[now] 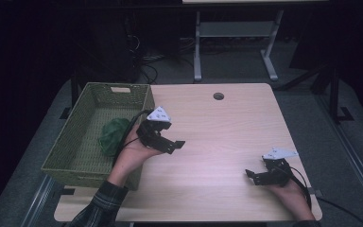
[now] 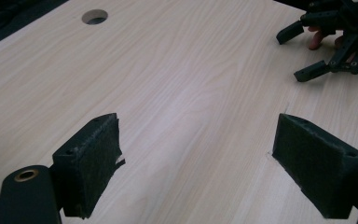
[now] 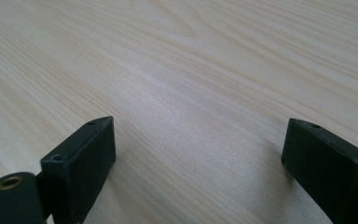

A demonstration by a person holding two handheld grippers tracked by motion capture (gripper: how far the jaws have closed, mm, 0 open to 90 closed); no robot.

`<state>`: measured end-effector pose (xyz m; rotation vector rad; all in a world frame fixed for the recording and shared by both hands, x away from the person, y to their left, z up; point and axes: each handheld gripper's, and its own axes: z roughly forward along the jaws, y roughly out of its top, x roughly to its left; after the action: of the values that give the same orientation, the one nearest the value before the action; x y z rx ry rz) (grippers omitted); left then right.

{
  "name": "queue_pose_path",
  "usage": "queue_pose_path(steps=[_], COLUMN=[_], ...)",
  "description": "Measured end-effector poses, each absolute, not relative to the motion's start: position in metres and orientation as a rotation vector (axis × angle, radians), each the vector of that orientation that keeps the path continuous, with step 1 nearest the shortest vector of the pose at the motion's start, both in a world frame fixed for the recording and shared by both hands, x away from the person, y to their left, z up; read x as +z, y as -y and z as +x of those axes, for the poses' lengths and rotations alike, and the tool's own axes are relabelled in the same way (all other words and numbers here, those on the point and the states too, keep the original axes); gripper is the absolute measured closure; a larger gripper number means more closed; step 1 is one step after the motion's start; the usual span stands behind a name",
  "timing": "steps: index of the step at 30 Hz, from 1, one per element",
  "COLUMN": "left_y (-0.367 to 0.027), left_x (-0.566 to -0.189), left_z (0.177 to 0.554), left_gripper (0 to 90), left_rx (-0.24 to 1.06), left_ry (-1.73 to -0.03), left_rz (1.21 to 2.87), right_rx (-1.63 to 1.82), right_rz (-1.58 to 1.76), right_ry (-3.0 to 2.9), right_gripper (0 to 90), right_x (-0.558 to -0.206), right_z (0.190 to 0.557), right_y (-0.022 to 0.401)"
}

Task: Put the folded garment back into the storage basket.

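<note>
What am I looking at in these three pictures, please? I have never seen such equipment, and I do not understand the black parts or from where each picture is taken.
There is no robot here. A person sits at a wooden table and holds a hand tool in each hand. Each tool is a gripper with two black jaws. The high view looks down from above: the left gripper is beside a green woven basket, and the right gripper is near the table's right edge. A green cloth-like thing lies in the basket; what it is, I cannot tell. The other two pictures come from cameras mounted on the grippers, looking along their padded jaws at bare wood. Both grippers stand open and hold nothing. The round hole belongs to the table.
</note>
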<state>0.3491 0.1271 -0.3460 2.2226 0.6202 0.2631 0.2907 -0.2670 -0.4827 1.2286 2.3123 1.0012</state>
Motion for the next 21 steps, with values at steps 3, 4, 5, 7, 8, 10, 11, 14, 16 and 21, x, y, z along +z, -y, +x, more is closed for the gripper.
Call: queue_pose_path(steps=[3,4,5,7,8,10,11,14,16,21], left_y=[-0.119,-0.117,-0.114,-0.109,-0.106,-0.102,-0.100,-0.095,-0.092,-0.083], left_x=[-0.353,-0.355,-0.357,-0.363,-0.366,-0.371,-0.374,-0.382,-0.390,-0.407], left_z=[0.348,0.348,0.347,0.346,0.346,0.345,0.345,0.345,0.345,0.344], left_gripper=[14.3,14.3,14.3,14.2,14.2,14.1,14.1,14.1,14.1,13.8], left_rx=[0.248,0.245,0.239,0.241,0.237,0.222,0.221,0.202,0.195,0.190], left_ry=[-0.611,-0.604,-0.600,-0.580,-0.570,-0.569,-0.561,-0.559,-0.548,-0.549], left_rz=[2.226,2.225,2.221,2.214,2.212,2.204,2.207,2.216,2.234,2.258], right_rx=[1.001,1.001,1.001,1.001,1.001,1.001,1.001,1.001,1.001,1.001], right_rz=[1.225,1.228,1.228,1.224,1.226,1.225,1.225,1.226,1.227,1.226], right_ry=[-2.313,-2.313,-2.313,-2.313,-2.313,-2.313,-2.313,-2.313,-2.313,-2.314], right_gripper=[9.4,9.4,9.4,9.4,9.4,9.4,9.4,9.4,9.4,9.4], right_x=[-0.483,-0.483,-0.483,-0.483,-0.483,-0.483,-0.483,-0.483,-0.483,-0.483], right_z=[0.291,0.291,0.291,0.291,0.291,0.291,0.291,0.291,0.291,0.291], right_y=[0.267,0.267,0.267,0.267,0.267,0.267,0.267,0.267,0.267,0.267])
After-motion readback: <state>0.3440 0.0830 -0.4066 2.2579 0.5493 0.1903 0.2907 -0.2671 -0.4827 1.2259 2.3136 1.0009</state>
